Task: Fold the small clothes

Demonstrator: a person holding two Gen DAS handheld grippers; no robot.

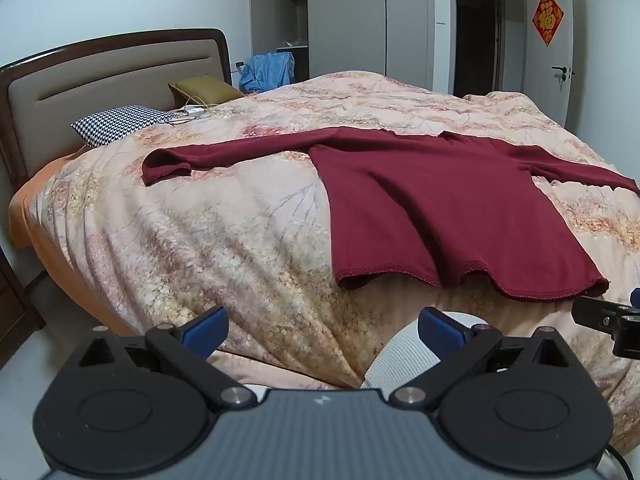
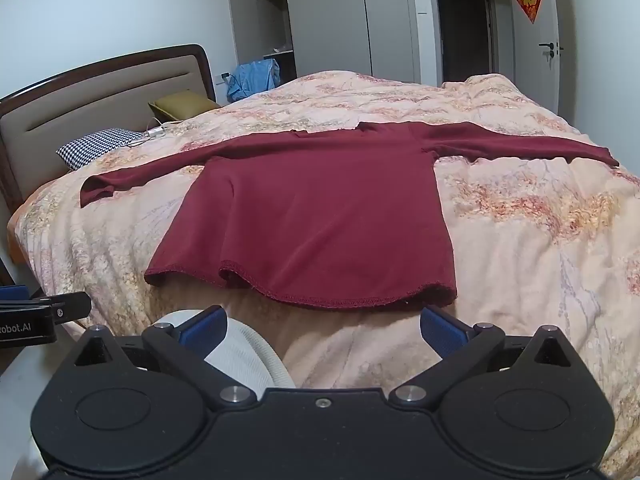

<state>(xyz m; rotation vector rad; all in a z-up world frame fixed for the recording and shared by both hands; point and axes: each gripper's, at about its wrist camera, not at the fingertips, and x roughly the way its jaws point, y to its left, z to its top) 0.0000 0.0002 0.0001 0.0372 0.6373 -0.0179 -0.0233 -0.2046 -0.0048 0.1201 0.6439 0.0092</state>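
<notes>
Currently a dark red long-sleeved top (image 2: 312, 216) lies spread flat on the bed (image 2: 520, 240), over a peach floral quilt (image 1: 200, 240). Its body faces the near edge of the bed, with the wavy stitched hem (image 2: 320, 298) closest to both cameras and the neckline on the far side. Both sleeves stretch straight out to the sides: the left sleeve (image 2: 160, 170) reaches toward the headboard (image 1: 100, 76), and the right sleeve (image 2: 540, 146) runs toward the foot of the bed.

The left tool (image 1: 322, 330) hovers short of the bed's near edge with its blue-padded fingers (image 1: 206, 330) spread wide, holding nothing. From its view the top sits ahead and to the right, well apart from the fingertips. The right tool (image 2: 322, 326) is likewise spread wide and empty, its fingers (image 2: 442, 328) just short of the hem, near it but not touching. Each tool shows at the edge of the other's view.

A pale grey ribbed piece (image 2: 244, 356) sits low between the two tools, against the quilt's front; I cannot tell what it is.

By the headboard lie a houndstooth pillow (image 1: 120, 124) and an olive cushion (image 1: 202, 90), with a white charger and cable (image 1: 194, 112) between them. Blue cloth (image 1: 268, 70) is heaped beyond the bed, before an open wardrobe (image 1: 320, 20).
</notes>
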